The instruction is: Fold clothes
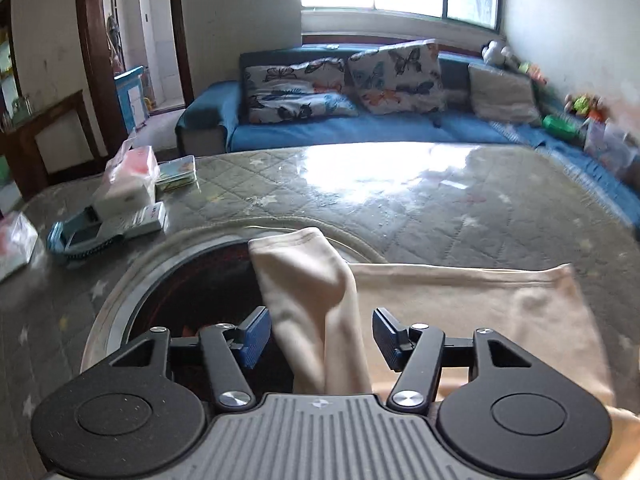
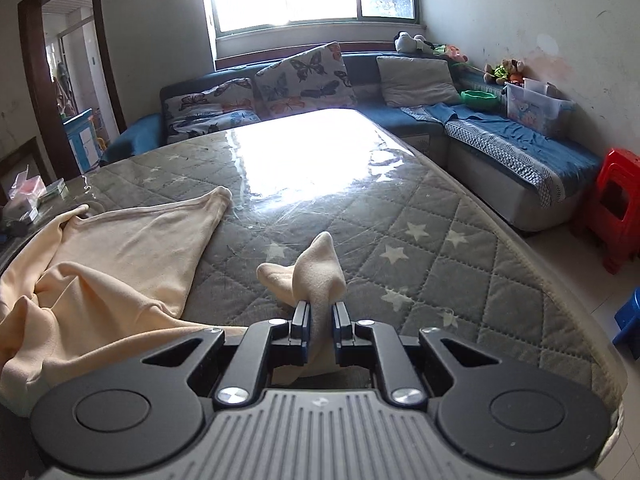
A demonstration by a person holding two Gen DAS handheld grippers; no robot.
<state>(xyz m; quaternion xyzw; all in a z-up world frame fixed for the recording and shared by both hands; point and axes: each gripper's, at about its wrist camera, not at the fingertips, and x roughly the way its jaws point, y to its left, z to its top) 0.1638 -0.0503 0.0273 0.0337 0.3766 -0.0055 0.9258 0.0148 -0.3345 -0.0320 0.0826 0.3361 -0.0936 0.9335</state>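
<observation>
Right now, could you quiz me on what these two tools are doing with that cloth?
1. True or false: the right tool is shut on the cream garment.
2. The left tool is: A) open around the cloth, B) clamped, C) out of view.
3. What red thing stands right of the quilted table?

Key: 1 true; 2 A; 3 a red plastic stool.

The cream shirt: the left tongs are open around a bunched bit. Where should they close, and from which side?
Close the left tongs on the raised, rolled fold of the cream shirt that stands between their pads, coming straight ahead as they point now. That ridge is lifted off the table and narrow enough to pinch; the flat panel to its right offers no edge. The right tongs already clamp another bunch.
</observation>
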